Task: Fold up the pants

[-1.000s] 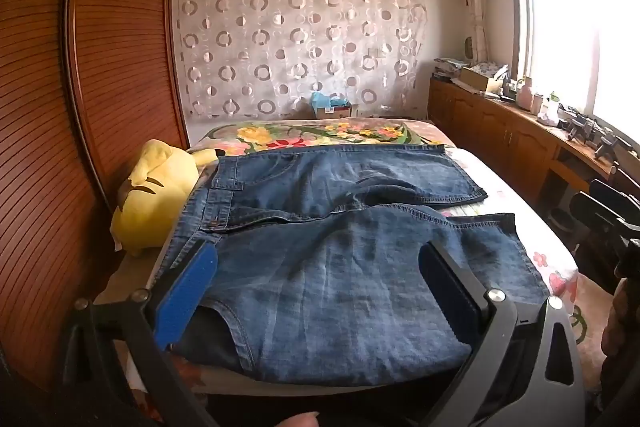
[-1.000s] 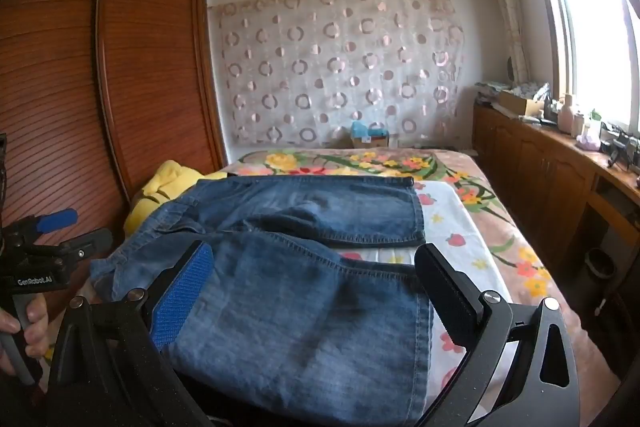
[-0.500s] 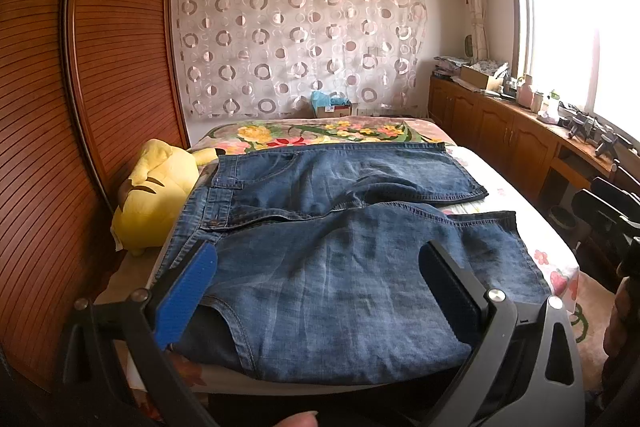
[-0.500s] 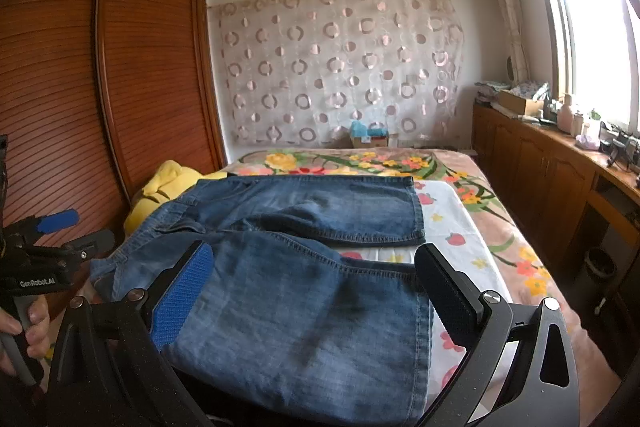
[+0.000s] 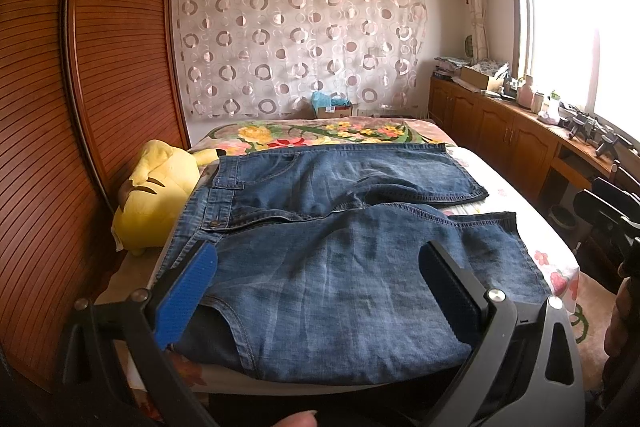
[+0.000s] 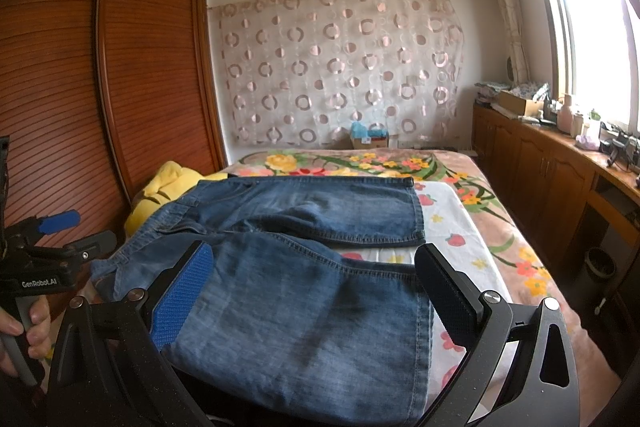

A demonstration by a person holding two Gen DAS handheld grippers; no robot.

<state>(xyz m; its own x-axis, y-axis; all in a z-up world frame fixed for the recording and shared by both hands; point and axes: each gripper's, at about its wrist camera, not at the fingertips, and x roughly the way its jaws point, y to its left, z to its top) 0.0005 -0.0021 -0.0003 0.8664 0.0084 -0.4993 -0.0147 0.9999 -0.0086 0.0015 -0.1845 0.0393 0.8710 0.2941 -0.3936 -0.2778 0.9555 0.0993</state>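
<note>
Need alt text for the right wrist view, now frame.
Blue denim pants lie spread flat, unfolded, on a floral-covered bed, framed by the open right gripper. A yellow plush toy sits by the waistband; the left gripper shows at the left edge.

Jeans (image 5: 340, 267) near edge behind claw frames (both views), countertop clutter (image 5: 540, 103) indistinct

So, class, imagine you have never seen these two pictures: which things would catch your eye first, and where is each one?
First the blue denim pants, spread flat on the flowered bed with both legs pointing toward the window side. Next the yellow plush toy beside the waistband, against the wooden wardrobe. Closest of all, the open left gripper and open right gripper frame the near leg, holding nothing.
</note>
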